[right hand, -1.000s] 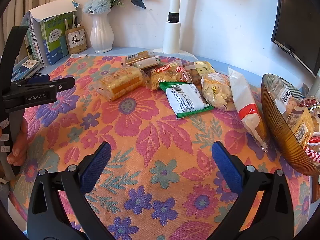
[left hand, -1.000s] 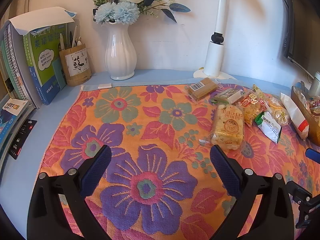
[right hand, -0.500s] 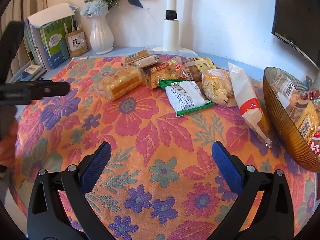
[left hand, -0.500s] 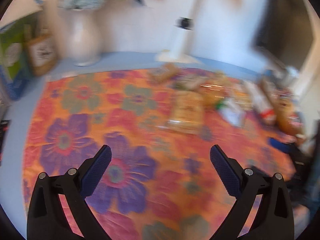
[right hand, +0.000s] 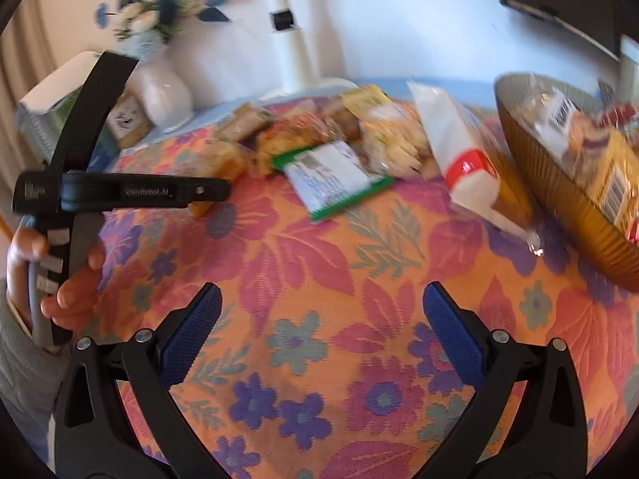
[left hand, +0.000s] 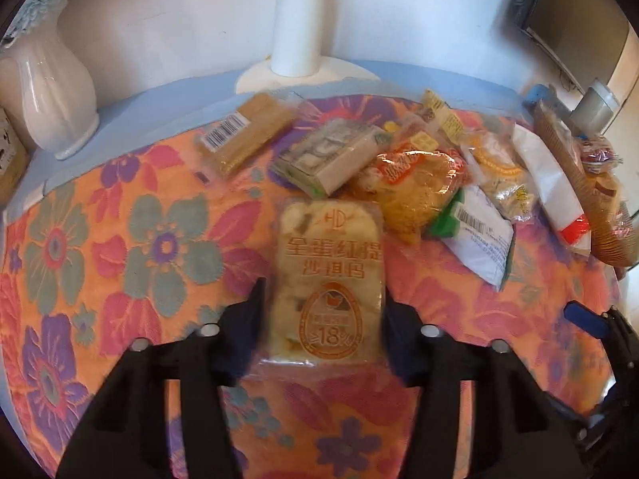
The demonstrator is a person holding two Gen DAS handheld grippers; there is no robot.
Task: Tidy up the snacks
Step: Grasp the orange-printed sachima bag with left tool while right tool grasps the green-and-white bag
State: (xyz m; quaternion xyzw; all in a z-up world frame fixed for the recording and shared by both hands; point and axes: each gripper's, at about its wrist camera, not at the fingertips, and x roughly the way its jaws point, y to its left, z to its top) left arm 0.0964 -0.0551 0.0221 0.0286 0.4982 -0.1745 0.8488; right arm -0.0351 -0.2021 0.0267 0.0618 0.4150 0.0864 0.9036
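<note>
The left tongs (left hand: 323, 319) sit on either side of a yellow cake packet (left hand: 325, 279) lying on the flowered tabletop (left hand: 120, 239), their pads at its edges; whether they are actually squeezing it I cannot tell. The other snacks (left hand: 415, 187) are heaped at one o'clock from it. The right tongs (right hand: 319, 331) gape wide over bare cloth, with the amber bowl (right hand: 559, 199) of packets at two o'clock.
</note>
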